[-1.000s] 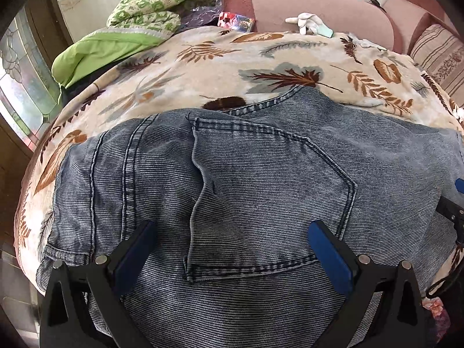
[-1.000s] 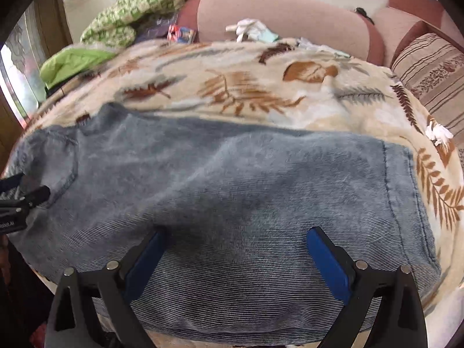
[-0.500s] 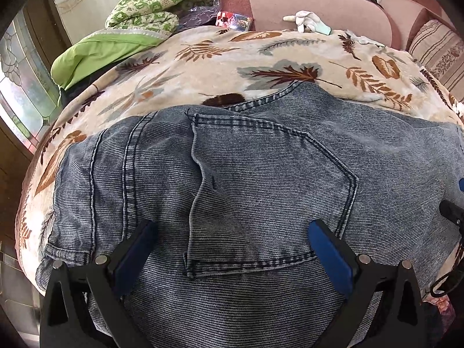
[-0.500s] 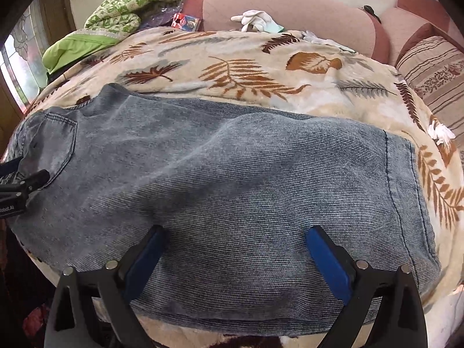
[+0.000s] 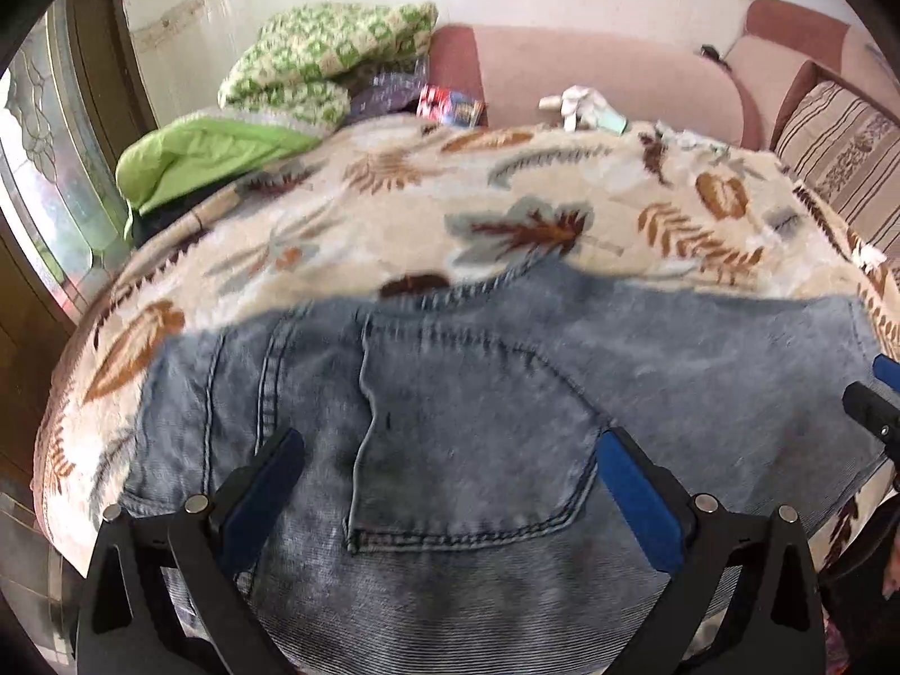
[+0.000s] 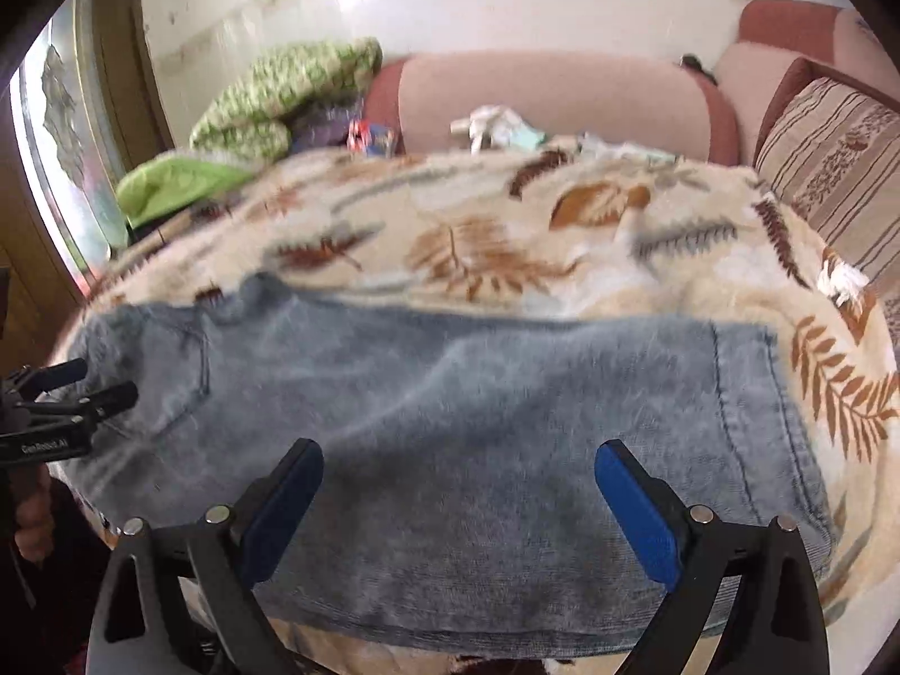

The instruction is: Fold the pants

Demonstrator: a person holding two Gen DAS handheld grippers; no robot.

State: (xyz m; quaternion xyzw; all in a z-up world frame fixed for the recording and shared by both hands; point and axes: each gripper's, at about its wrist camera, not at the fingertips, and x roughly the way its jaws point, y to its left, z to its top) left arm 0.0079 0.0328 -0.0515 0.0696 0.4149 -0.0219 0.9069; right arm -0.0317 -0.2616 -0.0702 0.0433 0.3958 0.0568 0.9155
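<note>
Blue denim pants [image 5: 478, 427] lie flat on a leaf-print blanket [image 5: 394, 208], waist to the left and leg hem to the right [image 6: 748, 422]. The back pocket [image 5: 467, 450] faces up. My left gripper [image 5: 447, 453] is open above the pocket end, holding nothing. My right gripper [image 6: 458, 464] is open above the leg part [image 6: 506, 394], holding nothing. The left gripper also shows at the left edge of the right wrist view [image 6: 73, 388], and the right gripper's tip shows at the right edge of the left wrist view [image 5: 877, 399].
A pink sofa back [image 5: 590, 79] runs behind the blanket. Green bedding [image 5: 315, 62] and a lime cushion [image 5: 197, 152] lie at the back left. A striped cushion [image 6: 844, 169] stands at the right. White gloves [image 6: 495, 124] and a small colourful packet [image 5: 450, 104] lie at the back.
Both grippers have pulled back and risen from the pants, so more wall and sofa show. Both stay open and empty. The pants have not moved.
</note>
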